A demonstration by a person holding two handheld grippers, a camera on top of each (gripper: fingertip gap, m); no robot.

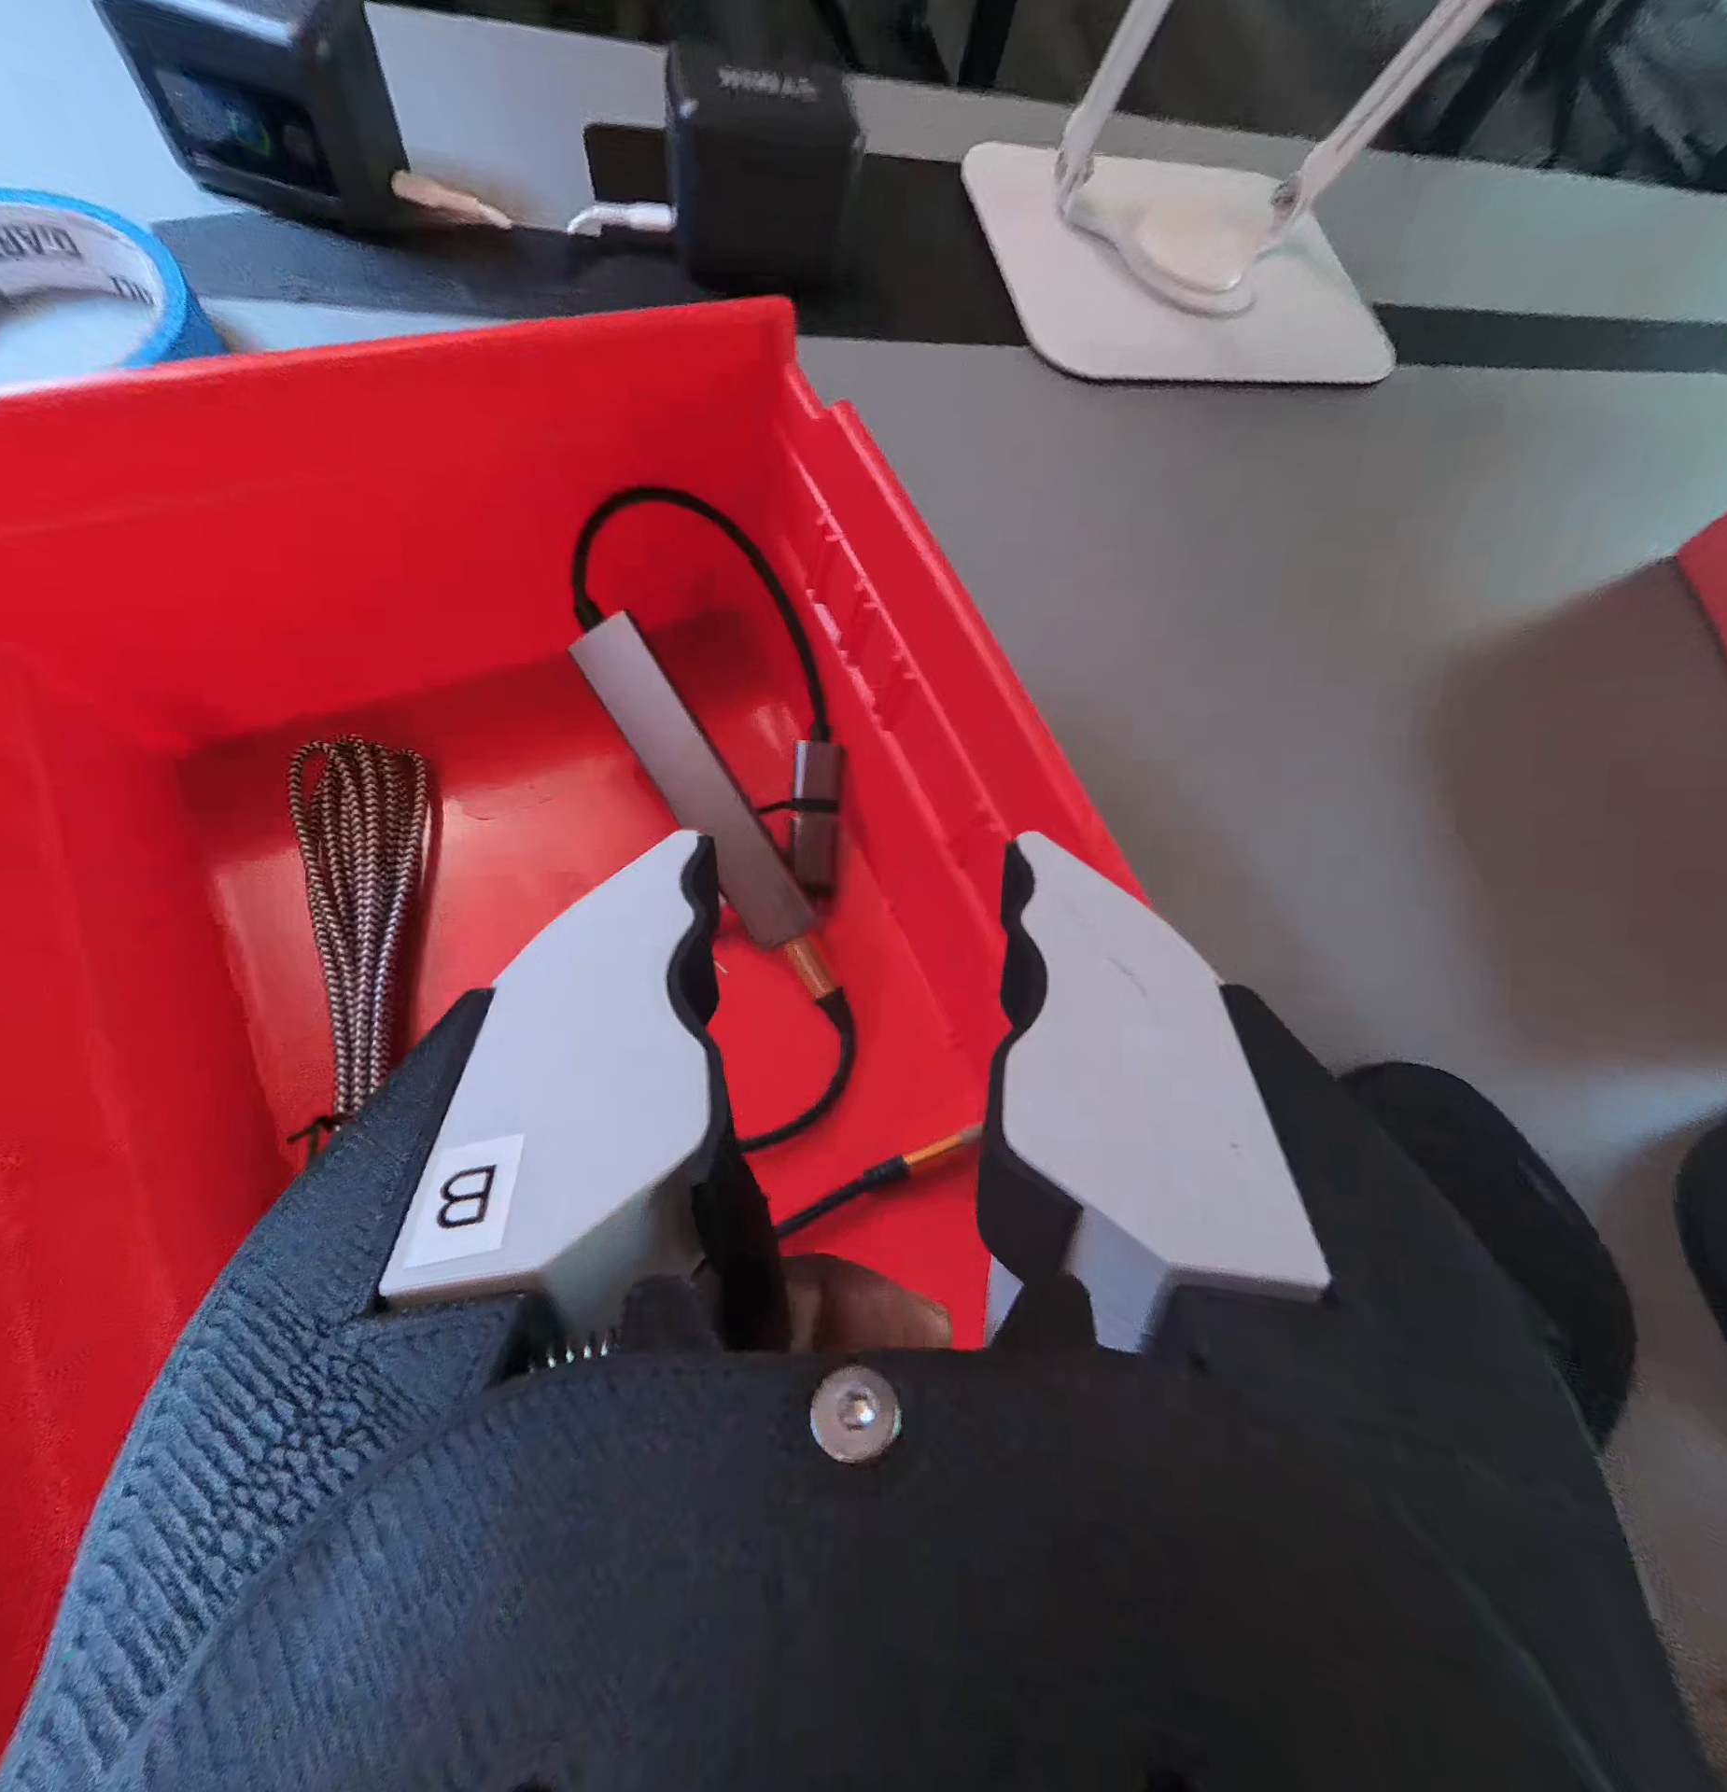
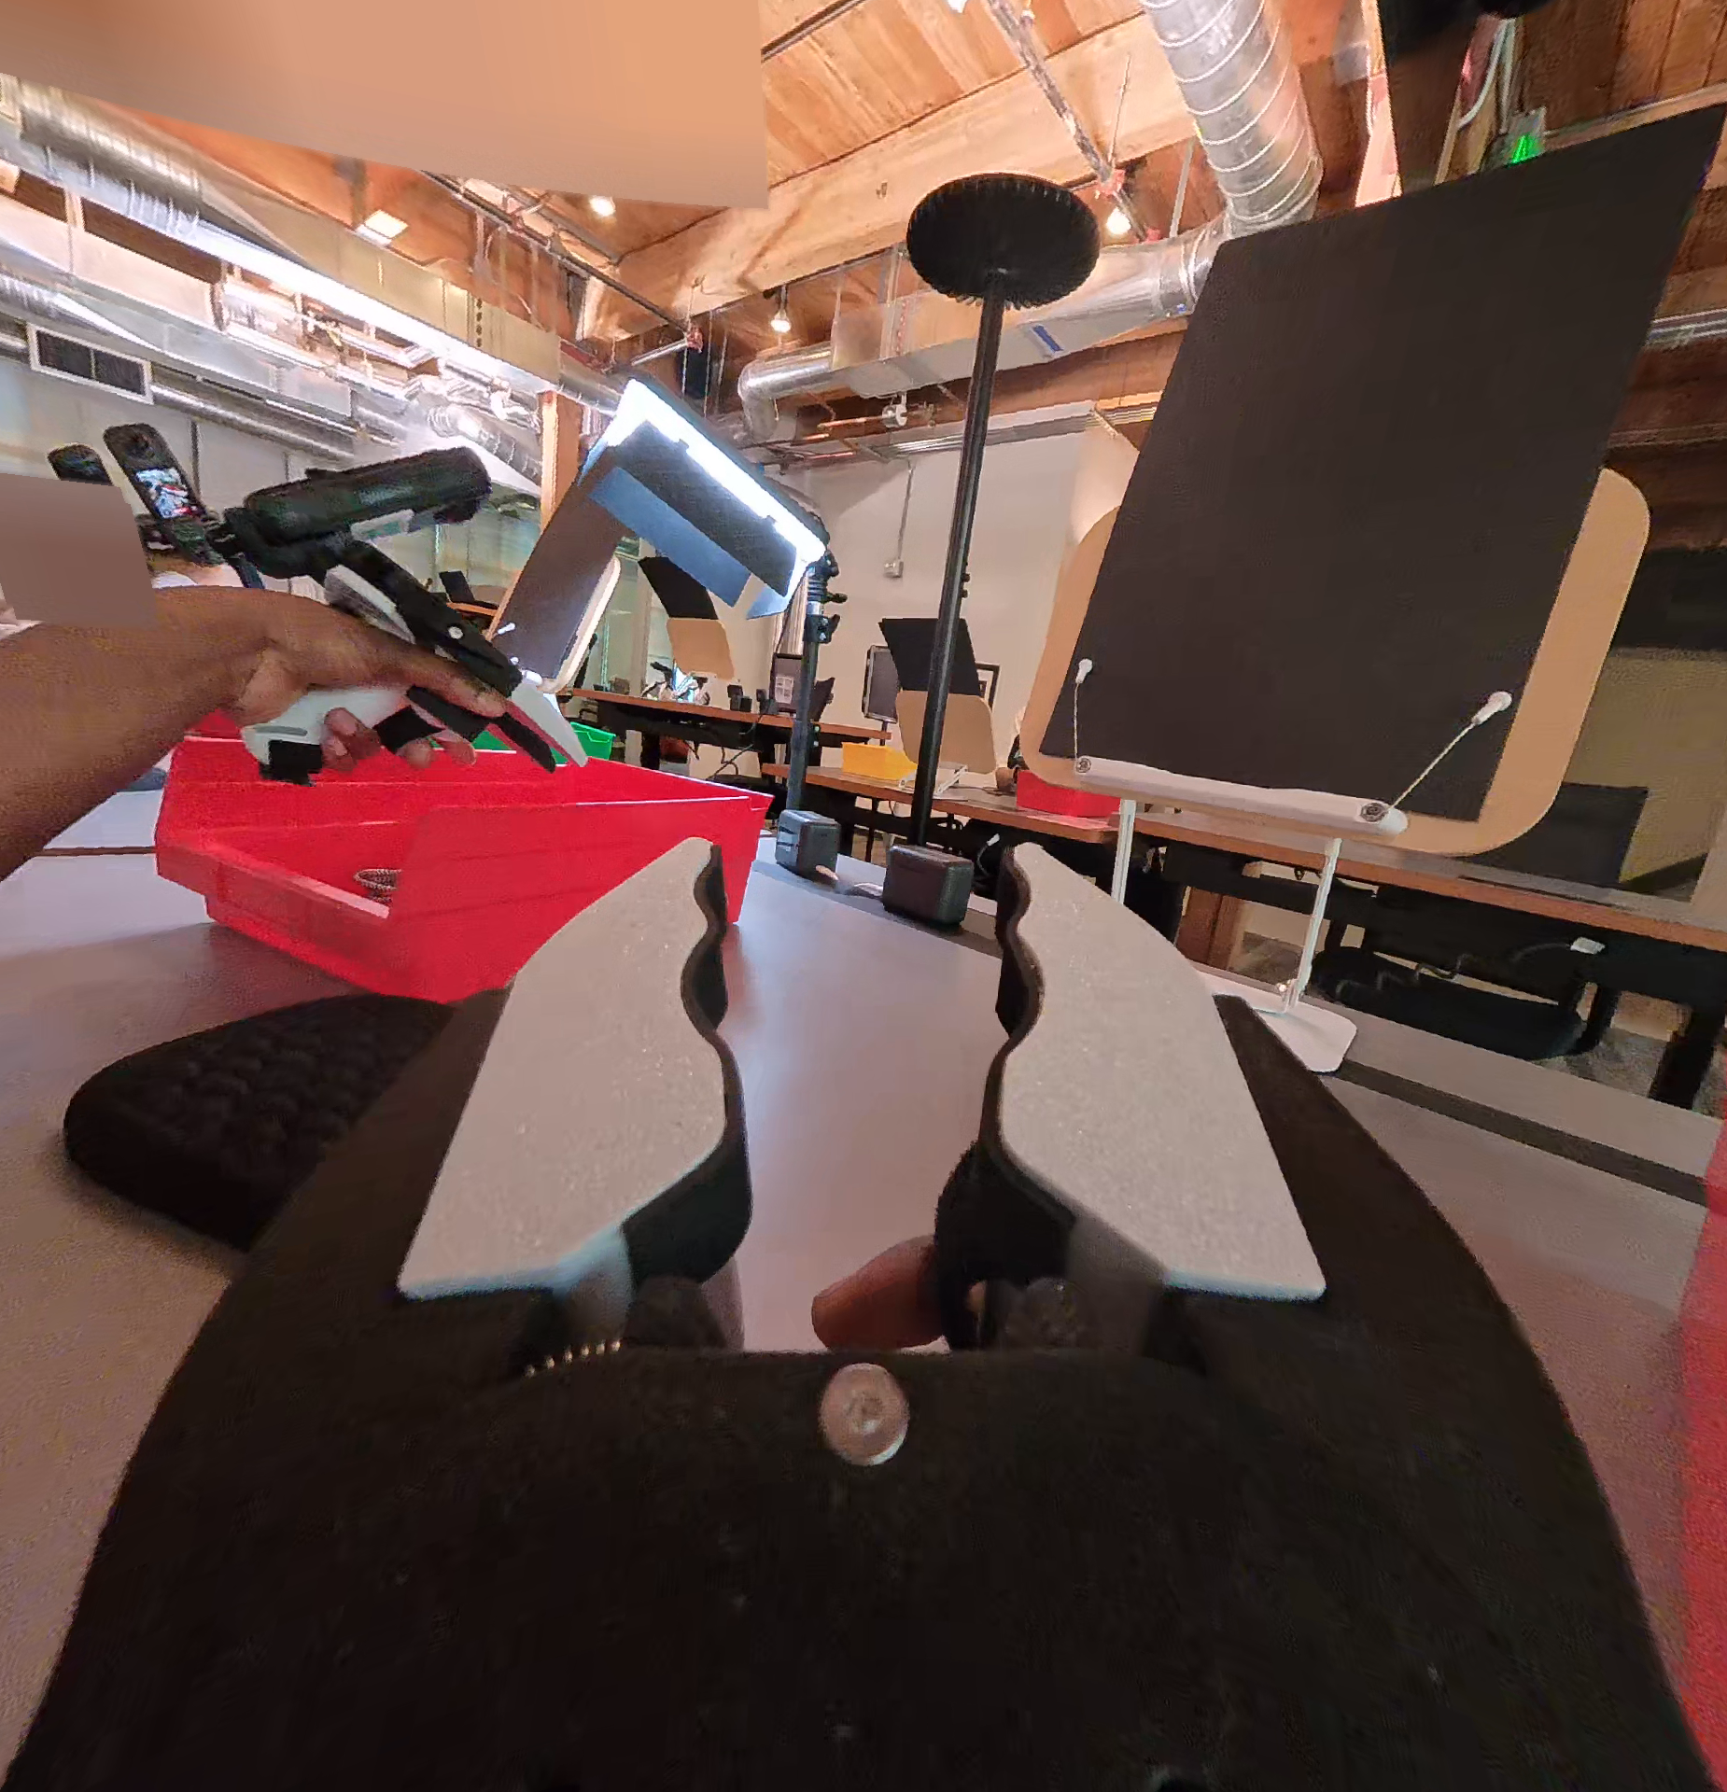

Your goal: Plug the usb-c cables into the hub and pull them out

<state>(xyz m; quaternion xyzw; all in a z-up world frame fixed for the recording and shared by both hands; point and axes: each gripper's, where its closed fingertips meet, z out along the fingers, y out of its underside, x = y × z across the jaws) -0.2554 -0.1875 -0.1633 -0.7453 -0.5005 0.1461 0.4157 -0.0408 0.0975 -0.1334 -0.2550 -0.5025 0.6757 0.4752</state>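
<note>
The left wrist view looks steeply down, close, into the red bin. The right wrist view sits low over the worktop, facing level across the room. Both show that bin.

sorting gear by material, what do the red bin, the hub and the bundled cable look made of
Red bin: glossy moulded plastic, judging by its ribbed wall and sheen. Hub: likely matte grey metal, maybe painted plastic. Bundled cable: woven fabric sleeve, showing a brown-and-white braid pattern.

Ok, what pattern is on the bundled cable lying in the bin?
The bundled cable is a brown-and-white braided zigzag weave, clearest in the left wrist view.
</note>
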